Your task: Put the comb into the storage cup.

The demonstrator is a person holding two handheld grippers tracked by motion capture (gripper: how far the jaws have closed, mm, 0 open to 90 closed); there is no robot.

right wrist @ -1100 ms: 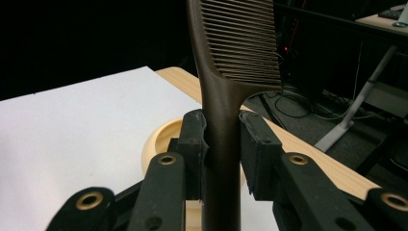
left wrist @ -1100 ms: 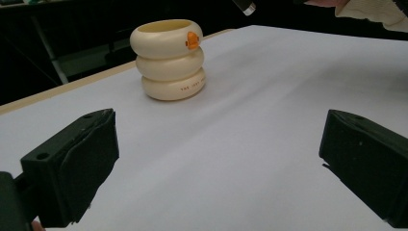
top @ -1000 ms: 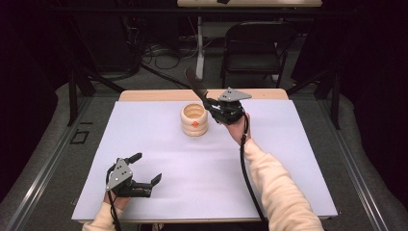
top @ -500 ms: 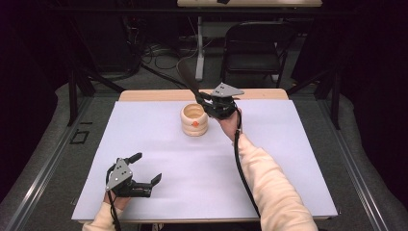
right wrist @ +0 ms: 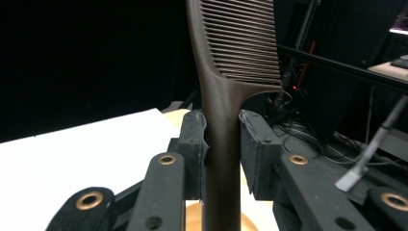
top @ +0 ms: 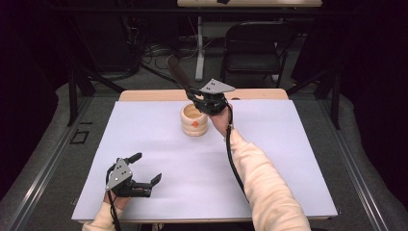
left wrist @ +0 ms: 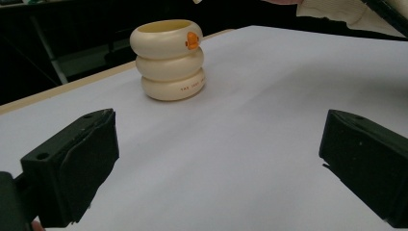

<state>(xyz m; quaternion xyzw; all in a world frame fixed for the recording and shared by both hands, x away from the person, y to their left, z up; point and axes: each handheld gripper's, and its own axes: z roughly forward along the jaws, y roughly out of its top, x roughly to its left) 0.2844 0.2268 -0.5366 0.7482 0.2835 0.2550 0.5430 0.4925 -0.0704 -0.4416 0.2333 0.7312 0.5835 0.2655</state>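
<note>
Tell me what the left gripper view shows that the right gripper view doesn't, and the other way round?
The left gripper view looks past its own open left tool at the whole cream ringed cup, standing upright with an orange mark near its rim, and a pale sleeve at the top. The right gripper view looks along the right tool, shut on the handle of a dark brown comb whose teeth rise above, with dark stands and cables behind. Both show the white table sheet.
</note>
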